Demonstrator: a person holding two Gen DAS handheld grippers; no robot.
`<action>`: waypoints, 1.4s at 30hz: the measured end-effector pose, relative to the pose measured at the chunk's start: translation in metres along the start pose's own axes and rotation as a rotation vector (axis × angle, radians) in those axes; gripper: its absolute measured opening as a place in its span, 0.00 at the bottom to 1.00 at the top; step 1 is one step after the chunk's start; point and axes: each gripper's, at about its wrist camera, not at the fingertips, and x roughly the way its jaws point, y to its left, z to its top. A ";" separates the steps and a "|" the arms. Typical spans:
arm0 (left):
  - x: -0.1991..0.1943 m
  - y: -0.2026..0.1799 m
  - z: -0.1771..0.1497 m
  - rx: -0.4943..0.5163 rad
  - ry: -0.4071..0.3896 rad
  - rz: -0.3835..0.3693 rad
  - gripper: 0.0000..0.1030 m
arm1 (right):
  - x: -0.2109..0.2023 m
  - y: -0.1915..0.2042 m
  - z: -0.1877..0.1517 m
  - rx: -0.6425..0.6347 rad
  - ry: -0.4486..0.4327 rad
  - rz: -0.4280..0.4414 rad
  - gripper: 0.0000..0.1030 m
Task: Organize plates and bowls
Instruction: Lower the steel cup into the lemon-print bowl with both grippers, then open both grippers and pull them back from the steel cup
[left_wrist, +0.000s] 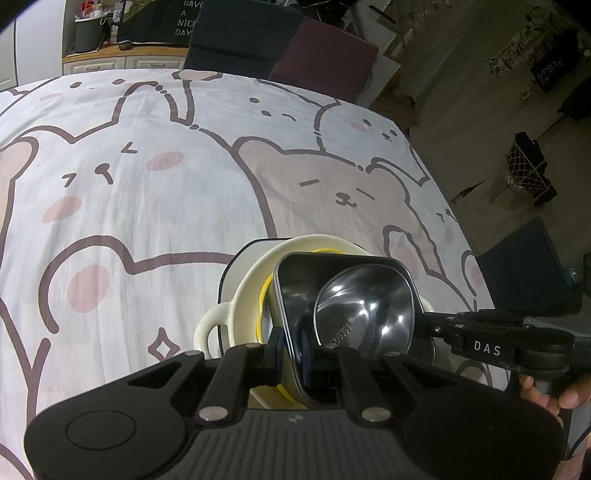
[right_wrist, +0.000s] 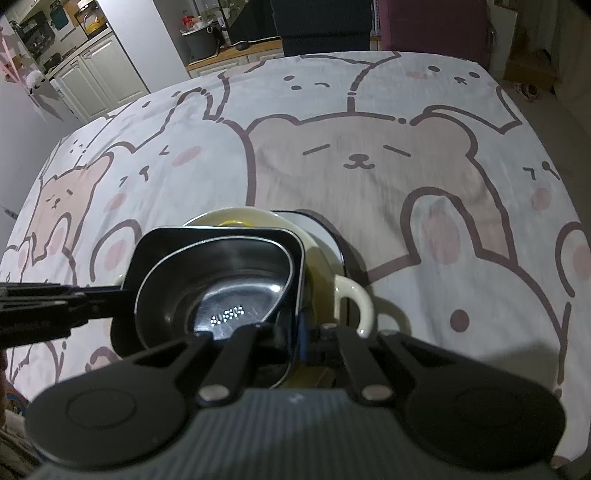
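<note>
Left wrist view: we hold a nested stack over the bear-print cloth (left_wrist: 147, 206), both grippers on the dark square tray (left_wrist: 291, 295). Inside the tray sits a steel bowl (left_wrist: 365, 306); under it, a cream two-handled dish (left_wrist: 236, 291) w/ a yellow rim (left_wrist: 263, 295) showing between, and a white plate (left_wrist: 231, 266) w/ dark edge at the bottom.

Left gripper (left_wrist: 291, 343) is nearly closed, pinching the tray's near wall: one finger outside, one inside. Right gripper (left_wrist: 424, 321) comes in from the side in this view, its tips at the tray's right rim by the steel bowl. Right wrist view shows the right gripper (right_wrist: 295, 332) likewise clamped on the tray wall, fingers close together w/ the wall between; the left gripper (right_wrist: 122, 295) enters from the left edge, meeting the tray (right_wrist: 221, 236) at its rim.

Step, as we read it: settling the tray and bowl (right_wrist: 221, 295) into the cream dish (right_wrist: 354, 299), approx. last of the nesting. Whether the tray already rests on the dish we can't tell.

To do it well: keep the tray level, both sides lowering together so the steel bowl doesn't slide; centre over the dish before letting go; release one side at a time, and lift fingers straight up so the inner pads don't drag the bowl. Thin wall + smooth metal = slip risk if grip loosens early.
</note>
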 end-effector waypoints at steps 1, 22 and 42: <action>0.000 0.000 0.000 0.000 0.000 0.000 0.09 | 0.000 0.000 0.000 0.001 0.000 0.001 0.05; -0.004 0.003 -0.002 0.021 -0.002 -0.007 0.09 | -0.008 0.000 0.000 -0.004 -0.011 0.006 0.07; -0.007 0.004 -0.002 0.023 -0.006 -0.019 0.13 | -0.013 0.000 -0.001 0.010 -0.024 0.012 0.07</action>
